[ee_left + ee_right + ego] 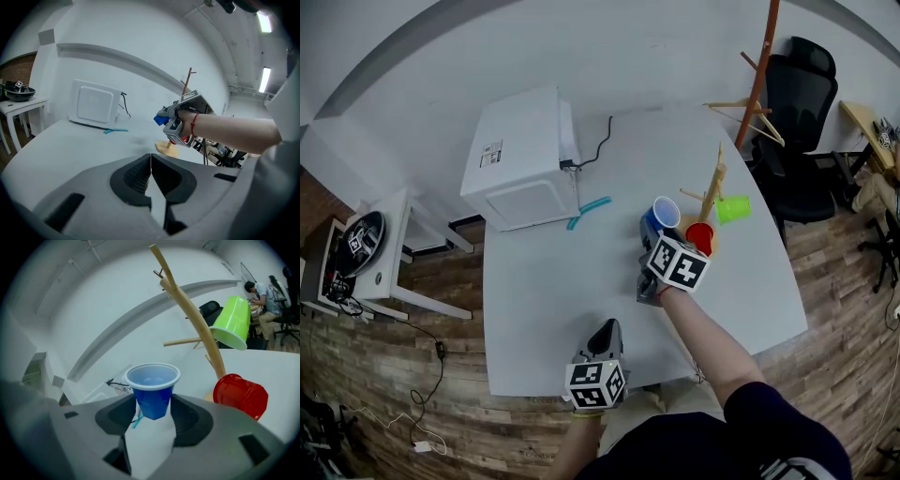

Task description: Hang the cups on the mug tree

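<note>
The right gripper [151, 414] was clamped on the base of an upright blue cup [153, 385], just beside the wooden mug tree [193, 319], whose pegs bore a green cup [231, 329] and a red cup [240, 394]. The left gripper [150, 174], jaws together with nothing between them, was at the near edge of the white table [544, 300].

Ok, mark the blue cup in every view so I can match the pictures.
Head view: blue cup right of centre, just left of the mug tree.
Left gripper view: blue cup right of centre, a small blue patch above the mug tree's round base.
Right gripper view: blue cup at centre, between the jaws of the right hand-held gripper.
Shared landmark: the mug tree.
</note>
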`<state>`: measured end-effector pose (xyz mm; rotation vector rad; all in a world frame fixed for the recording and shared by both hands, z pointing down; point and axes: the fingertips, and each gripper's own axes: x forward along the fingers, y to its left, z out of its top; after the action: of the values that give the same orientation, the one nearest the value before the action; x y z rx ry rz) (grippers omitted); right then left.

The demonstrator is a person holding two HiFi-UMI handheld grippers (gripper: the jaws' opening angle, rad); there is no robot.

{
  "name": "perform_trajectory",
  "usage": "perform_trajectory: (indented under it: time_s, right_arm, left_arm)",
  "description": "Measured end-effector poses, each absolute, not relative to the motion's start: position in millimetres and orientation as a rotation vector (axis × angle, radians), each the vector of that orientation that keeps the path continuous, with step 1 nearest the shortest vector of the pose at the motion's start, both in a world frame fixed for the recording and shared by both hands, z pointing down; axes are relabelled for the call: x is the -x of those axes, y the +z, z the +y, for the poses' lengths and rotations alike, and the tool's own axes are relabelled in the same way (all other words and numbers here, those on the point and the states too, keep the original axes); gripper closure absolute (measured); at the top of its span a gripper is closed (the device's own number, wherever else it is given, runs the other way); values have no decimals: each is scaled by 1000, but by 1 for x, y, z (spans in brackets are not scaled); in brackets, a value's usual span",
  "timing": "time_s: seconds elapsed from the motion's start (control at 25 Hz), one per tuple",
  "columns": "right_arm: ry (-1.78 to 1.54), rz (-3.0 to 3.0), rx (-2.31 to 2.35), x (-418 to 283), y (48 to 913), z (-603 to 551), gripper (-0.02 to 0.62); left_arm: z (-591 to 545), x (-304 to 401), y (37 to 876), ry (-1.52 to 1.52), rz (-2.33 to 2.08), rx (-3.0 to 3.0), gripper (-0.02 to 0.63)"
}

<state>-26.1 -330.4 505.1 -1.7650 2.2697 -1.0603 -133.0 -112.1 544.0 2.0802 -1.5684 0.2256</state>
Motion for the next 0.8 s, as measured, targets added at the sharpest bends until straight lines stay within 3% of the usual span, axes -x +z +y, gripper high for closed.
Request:
perform_trajectory:
  time_s: [0.8]
  right_arm:
    - [-1209,1853,1429,18,471,-362,356]
  left_arm:
    - [-115,148,531,212,-1645,-2054,585]
